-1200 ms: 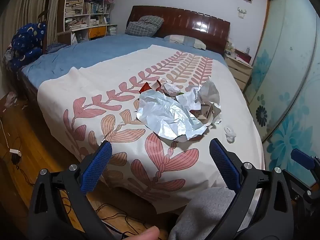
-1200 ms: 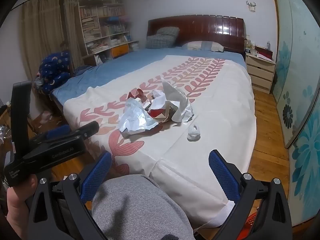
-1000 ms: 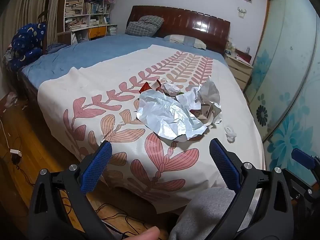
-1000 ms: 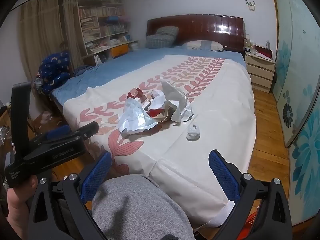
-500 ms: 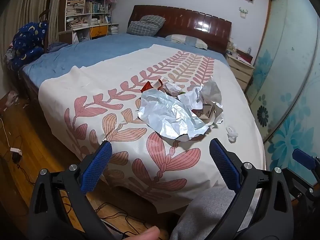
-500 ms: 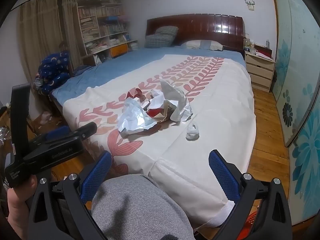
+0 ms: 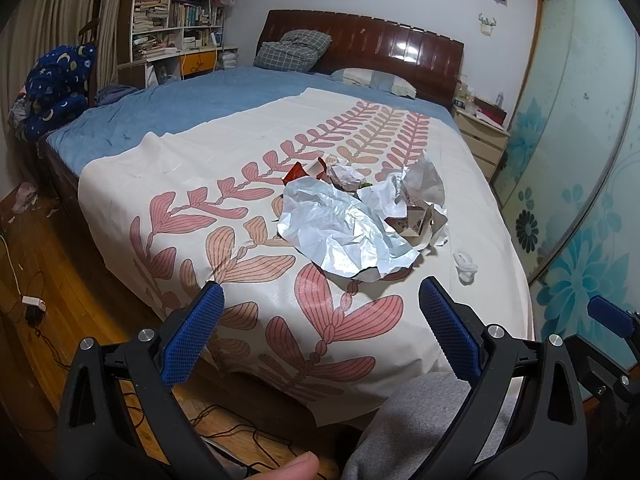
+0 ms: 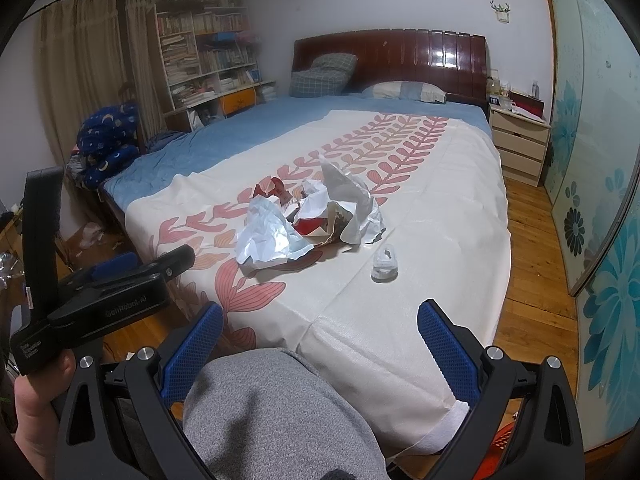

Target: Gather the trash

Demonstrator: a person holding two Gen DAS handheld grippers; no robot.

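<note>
A pile of crumpled trash [image 7: 360,220] lies on the leaf-patterned sheet [image 7: 224,160] on the bed: silver foil wrapper, white paper, red and brown packaging. It also shows in the right wrist view [image 8: 308,220]. A small clear plastic piece [image 7: 464,264] lies apart to the pile's right, also in the right wrist view [image 8: 384,266]. My left gripper [image 7: 320,312] is open and empty, short of the pile at the bed's foot. My right gripper [image 8: 320,332] is open and empty, above a grey-clad knee [image 8: 272,412].
The bed has a dark wooden headboard [image 7: 360,48] and pillows. A bookshelf [image 7: 176,20] stands on the left, a nightstand [image 8: 520,144] and a sliding glass wardrobe [image 8: 592,160] on the right. Cables [image 7: 32,304] lie on the wooden floor.
The left gripper has edged slightly toward the bed, so the pile looks a little nearer. Both grippers stay open and empty.
</note>
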